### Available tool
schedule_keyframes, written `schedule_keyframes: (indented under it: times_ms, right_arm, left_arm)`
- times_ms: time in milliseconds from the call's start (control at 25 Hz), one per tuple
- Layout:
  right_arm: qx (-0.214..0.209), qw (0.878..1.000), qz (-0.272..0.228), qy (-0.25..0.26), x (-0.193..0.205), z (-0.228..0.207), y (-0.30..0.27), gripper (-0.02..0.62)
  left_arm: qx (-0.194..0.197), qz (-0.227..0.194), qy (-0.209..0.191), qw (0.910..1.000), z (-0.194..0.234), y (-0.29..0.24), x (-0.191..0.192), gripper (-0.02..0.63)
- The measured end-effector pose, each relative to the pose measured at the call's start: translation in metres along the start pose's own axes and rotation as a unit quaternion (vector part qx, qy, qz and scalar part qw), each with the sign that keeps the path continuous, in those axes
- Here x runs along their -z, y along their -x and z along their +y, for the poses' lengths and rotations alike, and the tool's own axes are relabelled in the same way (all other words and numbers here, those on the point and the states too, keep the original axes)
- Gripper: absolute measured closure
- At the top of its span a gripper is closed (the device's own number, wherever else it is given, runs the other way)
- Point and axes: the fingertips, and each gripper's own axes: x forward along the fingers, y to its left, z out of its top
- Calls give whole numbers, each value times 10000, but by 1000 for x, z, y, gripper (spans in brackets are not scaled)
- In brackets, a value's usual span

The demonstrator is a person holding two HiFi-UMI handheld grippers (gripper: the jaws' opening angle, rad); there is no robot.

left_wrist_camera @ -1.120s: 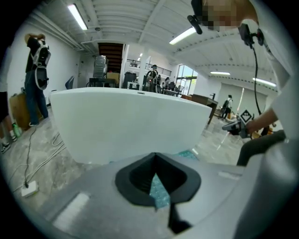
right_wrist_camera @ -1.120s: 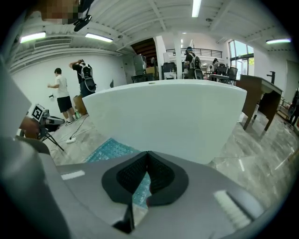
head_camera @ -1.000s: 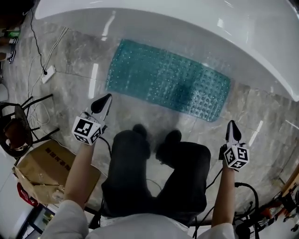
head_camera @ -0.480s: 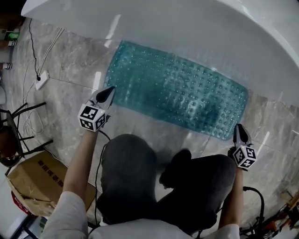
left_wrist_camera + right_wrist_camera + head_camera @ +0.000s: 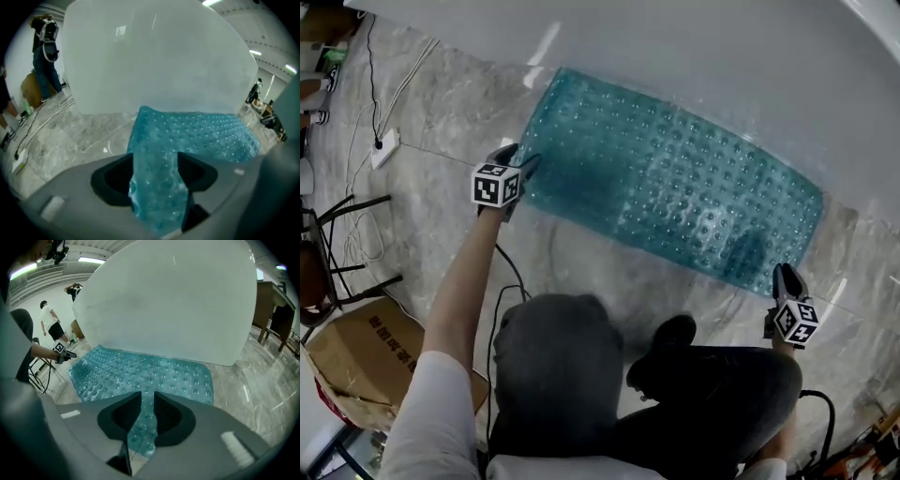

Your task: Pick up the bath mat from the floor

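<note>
A teal studded bath mat [image 5: 675, 187] lies flat on the marble floor against the white tub [image 5: 694, 47]. My left gripper [image 5: 525, 161] is at the mat's near left corner. Its jaws are opening, and in the left gripper view the mat's [image 5: 201, 136] edge fills the wide gap of the gripper [image 5: 154, 173], with no pad seen pressing it. My right gripper [image 5: 783, 274] hangs over the near right corner. Its jaws are opening to a narrow slit [image 5: 146, 413], through which the mat [image 5: 140, 371] shows below.
A cardboard box [image 5: 356, 361] and a black chair frame [image 5: 337, 262] stand at the left. A power strip [image 5: 382, 148] with cables lies on the floor. The person's knees and a shoe [image 5: 666, 339] are just behind the mat. Bystanders [image 5: 44, 51] stand far off.
Both grippers moved forward and down to the mat's near corners. The left jaws went from shut to wide apart, and the right jaws parted slightly.
</note>
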Motion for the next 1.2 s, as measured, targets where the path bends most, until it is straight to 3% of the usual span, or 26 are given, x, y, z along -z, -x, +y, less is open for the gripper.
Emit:
schedule_keyframes:
  times_ms: [160, 240, 360, 480, 640, 760, 840, 1000, 1120, 1200]
  right_arm:
    - [-6, 9999, 56, 118, 14, 0, -9, 505]
    - [18, 9997, 18, 230, 15, -4, -15, 506]
    - [40, 9999, -43, 147, 24, -12, -24, 505]
    - [150, 9999, -29, -32, 37, -30, -26, 503]
    - [280, 9995, -50, -160, 45, -51, -32, 490]
    - [483, 9985, -68, -233, 49, -70, -35, 458]
    - [540, 9982, -54, -243, 50, -82, -46, 431]
    - [677, 9970, 220, -289, 55, -116, -66, 299]
    - [713, 9944, 573, -526, 67, -143, -81, 161]
    - [723, 9916, 819, -694, 77, -159, -93, 106]
  left_arm:
    - [-60, 662, 51, 9978, 23, -40, 24, 270]
    - [-178, 706, 232, 9971, 33, -55, 25, 243]
    - [-279, 850, 300, 9955, 44, -73, 32, 134]
    - [-156, 984, 496, 9938, 39, -90, 39, 135]
    - [-4, 903, 617, 9940, 25, -94, 42, 226]
    - [288, 784, 698, 9941, 3, -97, 41, 414]
    - [235, 728, 523, 9957, -5, -90, 38, 507]
    - [204, 702, -47, 9973, -19, -76, 30, 561]
    - [489, 557, -151, 9971, -38, -71, 23, 574]
    - [633, 464, -153, 9968, -48, -67, 22, 574]
